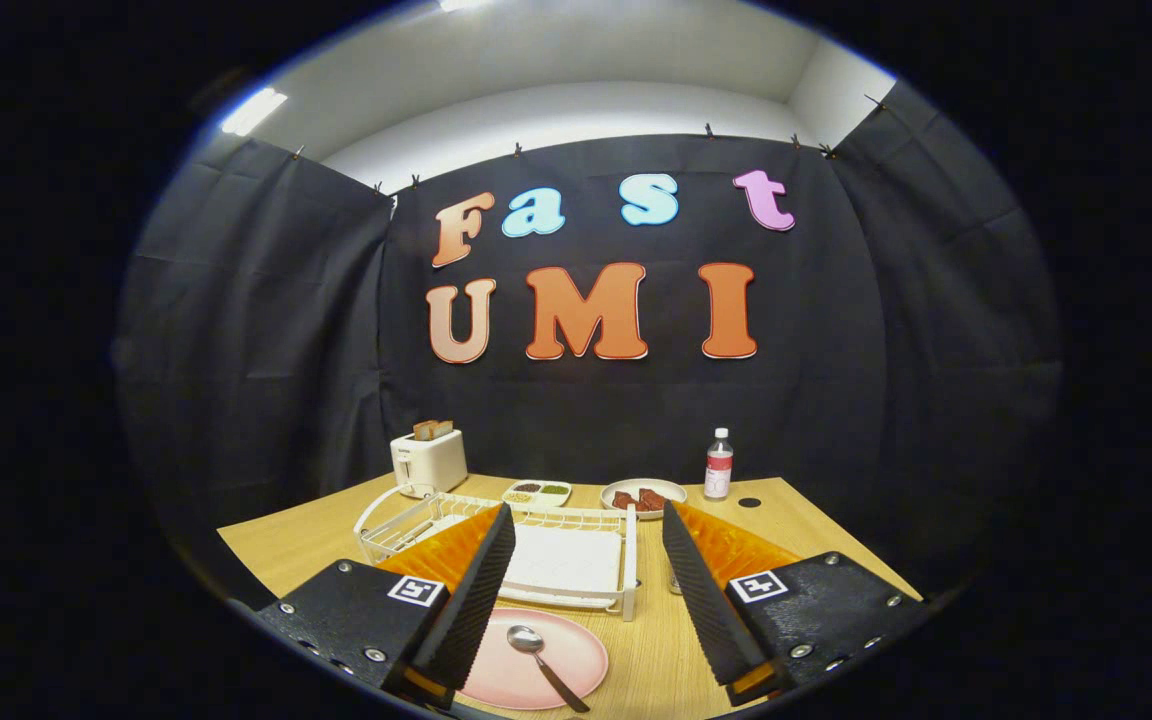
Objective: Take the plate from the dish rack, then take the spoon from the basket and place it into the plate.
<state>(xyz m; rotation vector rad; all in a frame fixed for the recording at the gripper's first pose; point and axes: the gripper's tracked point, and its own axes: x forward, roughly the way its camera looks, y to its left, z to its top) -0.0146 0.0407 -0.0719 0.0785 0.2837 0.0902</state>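
Note:
A pink plate (536,665) lies flat on the wooden table (656,650), close under my fingers and nearer the left one. A metal spoon (541,658) rests in the plate, bowl toward the rack and handle pointing back toward me. The white wire dish rack (556,560) stands just beyond the plate, ahead of the fingers, with a white mat inside and a wire basket part at its left end. My gripper (588,522) hangs above the table, open wide, with nothing between its fingers.
Along the back of the table stand a white toaster (428,460) with toast, a divided dish of seeds (536,492), a plate with red pieces (642,496) and a small bottle (718,465). A dark round hole (749,502) marks the tabletop near the bottle.

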